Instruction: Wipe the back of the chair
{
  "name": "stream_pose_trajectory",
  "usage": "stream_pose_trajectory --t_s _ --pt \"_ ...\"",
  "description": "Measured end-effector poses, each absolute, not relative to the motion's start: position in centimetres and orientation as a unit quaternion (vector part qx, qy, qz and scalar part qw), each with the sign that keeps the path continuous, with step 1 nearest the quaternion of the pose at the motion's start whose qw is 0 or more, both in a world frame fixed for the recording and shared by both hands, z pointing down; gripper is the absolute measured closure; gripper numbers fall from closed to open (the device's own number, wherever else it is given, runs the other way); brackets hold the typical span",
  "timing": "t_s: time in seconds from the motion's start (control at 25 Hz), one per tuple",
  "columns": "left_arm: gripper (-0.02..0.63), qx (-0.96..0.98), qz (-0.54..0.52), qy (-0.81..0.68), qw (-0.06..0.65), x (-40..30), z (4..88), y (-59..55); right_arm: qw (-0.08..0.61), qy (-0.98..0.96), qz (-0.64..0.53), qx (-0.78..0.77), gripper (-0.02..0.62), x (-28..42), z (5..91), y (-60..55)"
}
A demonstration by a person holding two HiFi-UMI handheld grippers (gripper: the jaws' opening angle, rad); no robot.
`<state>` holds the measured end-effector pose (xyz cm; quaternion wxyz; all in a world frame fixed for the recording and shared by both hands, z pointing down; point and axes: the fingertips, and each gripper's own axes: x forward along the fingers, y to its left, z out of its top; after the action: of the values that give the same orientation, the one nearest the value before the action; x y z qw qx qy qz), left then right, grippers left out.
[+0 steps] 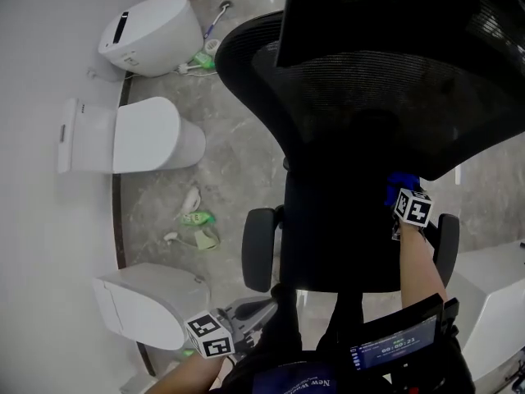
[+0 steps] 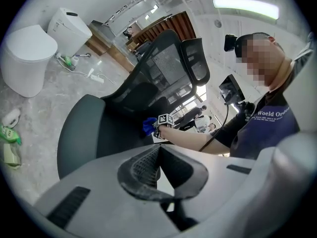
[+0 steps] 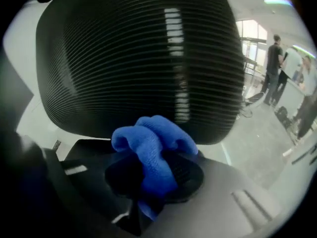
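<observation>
The mesh chair back (image 1: pixel 369 97) fills the middle of the head view, standing on the grey marble floor (image 1: pixel 238 162). Its long axis runs up and away from the person, with the headrest (image 1: pixel 394 15) at the far end. A blue cloth (image 3: pixel 153 148) is bunched and clamped in the right gripper (image 3: pixel 153 177), whose jaws are closed on it. In the right gripper view the dark ribbed mesh lies straight ahead of the cloth and rises above it, so a wipe would likely travel upward along the back. The right gripper is the nearer one, low by the chair's right side. The left gripper (image 2: pixel 158 170) has its jaws together with nothing between them, and it hangs low on the left, well apart from the back. White toilets (image 1: pixel 148 134) stand along the floor's left edge. Whether the cloth touches the mesh cannot be told. The lower back is lost in shadow, and the chair's base is hidden.
</observation>
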<state>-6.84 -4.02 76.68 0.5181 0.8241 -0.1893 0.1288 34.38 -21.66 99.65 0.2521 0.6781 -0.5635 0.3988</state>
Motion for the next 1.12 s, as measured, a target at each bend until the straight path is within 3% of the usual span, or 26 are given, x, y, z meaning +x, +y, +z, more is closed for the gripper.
stream_pose_trajectory --t_s 0.16,0.32,0.52,0.88,1.12 --pt "0.603 0.818 0.126 -0.198 0.525 -8.8 77.2 -4.1 0.295 -0.665 0.37 0.578 0.529 21.5 101.4 -25.0" --pt "0.603 0.814 0.121 -0.215 0.526 -12.5 77.9 -4.1 0.292 -0.728 0.37 0.498 0.529 8.2 102.9 -28.1" --pt "0.603 0.8 0.109 -0.249 0.536 -18.3 78.8 -4.3 0.269 -0.73 0.418 0.469 0.529 -0.6 105.2 -31.0" --pt "0.603 0.786 0.104 -0.263 0.55 -21.7 80.2 -4.7 0.198 -0.676 0.457 0.543 0.528 3.3 106.1 -33.4" --pt "0.603 0.795 0.118 -0.239 0.545 -18.2 79.8 -5.1 0.207 -0.608 0.435 0.631 0.529 18.4 105.8 -30.7"
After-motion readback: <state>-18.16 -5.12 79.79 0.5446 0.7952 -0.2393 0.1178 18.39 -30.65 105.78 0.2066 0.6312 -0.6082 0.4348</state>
